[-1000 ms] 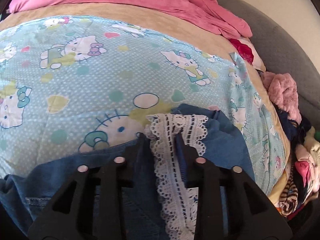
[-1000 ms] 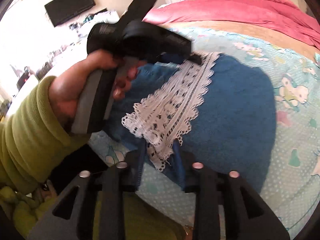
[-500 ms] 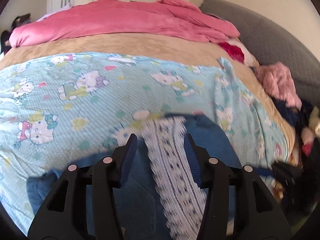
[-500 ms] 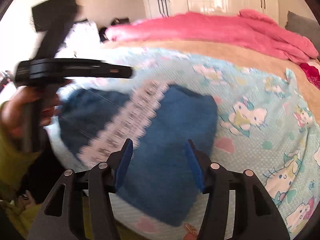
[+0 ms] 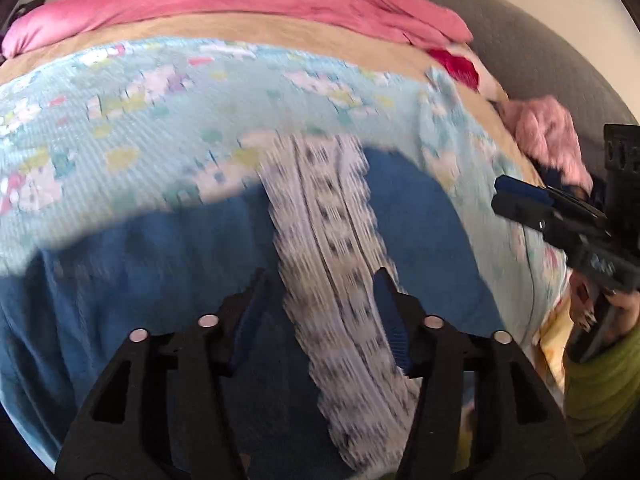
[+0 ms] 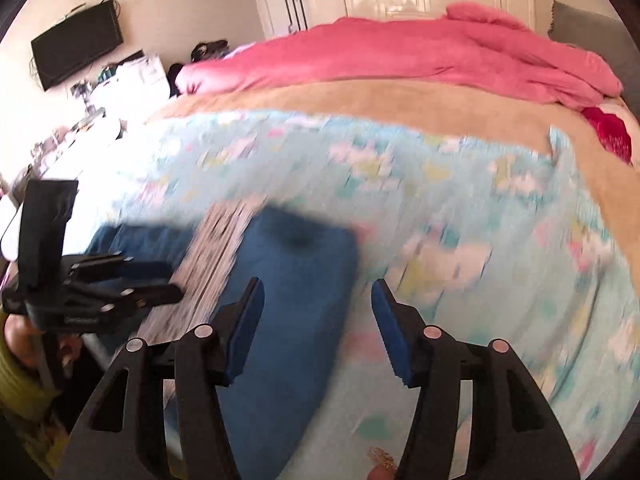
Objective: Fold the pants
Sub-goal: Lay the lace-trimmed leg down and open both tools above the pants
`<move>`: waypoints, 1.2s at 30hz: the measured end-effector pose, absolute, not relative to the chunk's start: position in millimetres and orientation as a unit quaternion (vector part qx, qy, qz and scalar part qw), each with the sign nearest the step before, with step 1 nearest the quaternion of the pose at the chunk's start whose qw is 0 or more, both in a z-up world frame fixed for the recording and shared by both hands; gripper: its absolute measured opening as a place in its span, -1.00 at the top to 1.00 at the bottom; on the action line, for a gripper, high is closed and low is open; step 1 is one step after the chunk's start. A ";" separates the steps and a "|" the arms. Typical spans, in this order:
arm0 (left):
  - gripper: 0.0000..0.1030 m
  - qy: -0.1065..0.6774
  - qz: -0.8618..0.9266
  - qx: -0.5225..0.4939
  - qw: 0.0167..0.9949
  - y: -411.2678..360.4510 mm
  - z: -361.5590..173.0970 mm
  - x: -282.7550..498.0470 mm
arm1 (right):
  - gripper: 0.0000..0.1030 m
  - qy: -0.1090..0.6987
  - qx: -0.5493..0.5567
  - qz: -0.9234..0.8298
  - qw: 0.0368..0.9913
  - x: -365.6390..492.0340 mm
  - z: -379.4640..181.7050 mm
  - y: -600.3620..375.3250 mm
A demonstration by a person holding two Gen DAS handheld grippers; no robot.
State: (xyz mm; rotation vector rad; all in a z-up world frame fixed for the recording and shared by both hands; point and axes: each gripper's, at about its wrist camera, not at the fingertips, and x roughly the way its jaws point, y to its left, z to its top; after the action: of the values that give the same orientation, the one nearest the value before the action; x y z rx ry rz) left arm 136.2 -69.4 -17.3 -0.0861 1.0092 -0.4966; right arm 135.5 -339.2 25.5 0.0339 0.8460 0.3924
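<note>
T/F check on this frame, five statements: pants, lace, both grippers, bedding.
1. The blue pants lie on the light blue cartoon-print sheet. True.
2. The left gripper is clamped on the white lace strip. False: its jaws have just been opening and stand apart, with the lace between them untouched.
3. The right gripper is open and holds nothing. True.
4. The lace strip is black. False: it is white.
5. A pink duvet lies at the far end of the bed. True.

Both wrist views look steeply down, close over the same blue pants (image 5: 420, 240) on the bed (image 6: 400, 100)
</note>
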 end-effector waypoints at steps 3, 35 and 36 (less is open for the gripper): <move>-0.20 0.496 -0.231 -0.077 0.833 -65.3 -19.2 168.4 | -0.06 0.428 0.030 0.196 0.882 169.3 21.7 -343.1; -0.06 0.434 -0.191 -0.041 0.880 -53.7 1.1 157.8 | 0.08 0.395 0.019 0.143 0.907 154.2 9.3 -355.4; -0.10 0.429 -0.191 -0.037 0.882 -53.4 3.8 151.9 | 0.07 0.390 0.019 0.151 0.908 140.0 13.0 -355.7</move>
State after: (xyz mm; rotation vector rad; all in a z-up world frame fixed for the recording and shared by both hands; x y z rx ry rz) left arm 151.9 -53.4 3.8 -0.0771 0.8943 -0.3988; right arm 140.0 -355.7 13.0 0.0398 0.8038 0.3122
